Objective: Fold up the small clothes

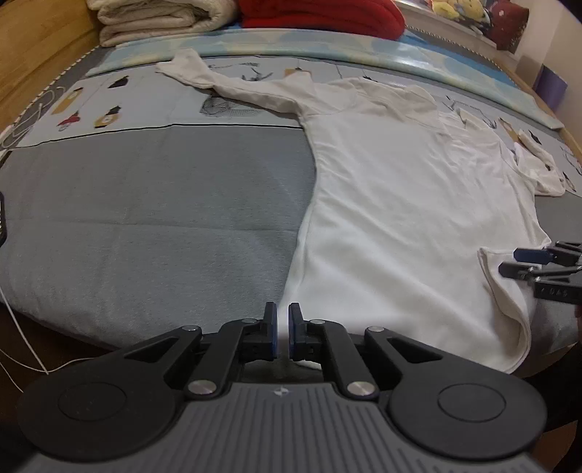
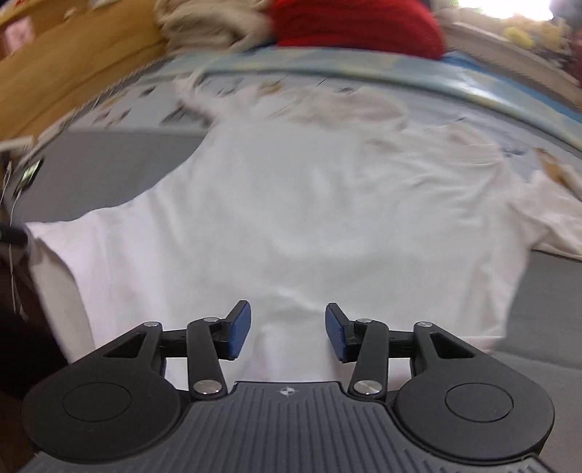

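Lying flat on the grey bed (image 1: 152, 203) we see a white shirt (image 1: 393, 203), folded blankets (image 1: 160, 18) behind. Our left gripper (image 1: 283, 329) pinches its hem; our right gripper (image 2: 287, 329) stands apart.

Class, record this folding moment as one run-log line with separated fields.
left gripper: shut on white shirt hem | right gripper: open over shirt | shirt: spread on bed, unfolded

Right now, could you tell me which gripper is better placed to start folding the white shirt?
Left. The left gripper is nearly shut at the white shirt's hem corner, seemingly pinching it; the right gripper is open, holding nothing.
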`<state>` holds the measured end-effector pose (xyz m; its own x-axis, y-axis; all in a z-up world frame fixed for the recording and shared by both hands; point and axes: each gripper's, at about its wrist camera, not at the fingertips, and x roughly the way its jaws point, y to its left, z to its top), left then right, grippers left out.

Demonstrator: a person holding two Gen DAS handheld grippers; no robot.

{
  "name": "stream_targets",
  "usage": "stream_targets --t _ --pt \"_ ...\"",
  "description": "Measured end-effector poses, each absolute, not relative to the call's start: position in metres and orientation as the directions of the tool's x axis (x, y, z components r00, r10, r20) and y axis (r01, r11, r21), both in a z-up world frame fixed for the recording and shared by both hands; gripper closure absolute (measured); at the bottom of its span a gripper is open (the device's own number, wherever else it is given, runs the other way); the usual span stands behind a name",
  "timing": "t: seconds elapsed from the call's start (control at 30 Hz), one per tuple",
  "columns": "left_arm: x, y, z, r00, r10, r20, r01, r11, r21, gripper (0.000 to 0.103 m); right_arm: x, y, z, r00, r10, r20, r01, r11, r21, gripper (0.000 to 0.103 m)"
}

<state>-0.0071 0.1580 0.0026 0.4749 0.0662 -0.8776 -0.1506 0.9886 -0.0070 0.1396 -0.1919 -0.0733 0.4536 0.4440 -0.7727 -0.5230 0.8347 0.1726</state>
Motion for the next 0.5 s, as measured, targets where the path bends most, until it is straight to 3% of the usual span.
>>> stream_targets --t 0.13,0.27,0.4,0.43,0.5 --pt "-0.012 0.165 0.004 0.497 0.052 -0.866 -0.179 0.983 -0.044 0.091 0.138 -0.173 -0.081 0.427 0.431 -0.795 -0.550 0.821 0.150 0.041" --pt "-0.005 0.157 0.009 0.536 0.044 -0.843 -0.171 0.984 -0.058 0.091 0.136 -0.161 -0.093 0.423 0.370 -0.827 -0.562 0.823 0.081 0.040" --pt "0.009 0.133 0.014 0.576 0.028 -0.817 -0.121 0.991 -0.051 0.091 0.133 -0.164 -0.101 0.444 0.297 -0.846 -0.559 0.829 -0.003 0.055" --pt "0.012 0.127 0.015 0.582 0.017 -0.813 -0.108 0.993 -0.057 0.090 0.133 -0.168 -0.099 0.441 0.302 -0.845 -0.557 0.831 0.006 0.068" --pt "0.022 0.114 0.017 0.585 -0.009 -0.811 -0.081 0.994 -0.069 0.090 0.130 -0.180 -0.093 0.438 0.317 -0.841 -0.550 0.834 0.028 0.084"
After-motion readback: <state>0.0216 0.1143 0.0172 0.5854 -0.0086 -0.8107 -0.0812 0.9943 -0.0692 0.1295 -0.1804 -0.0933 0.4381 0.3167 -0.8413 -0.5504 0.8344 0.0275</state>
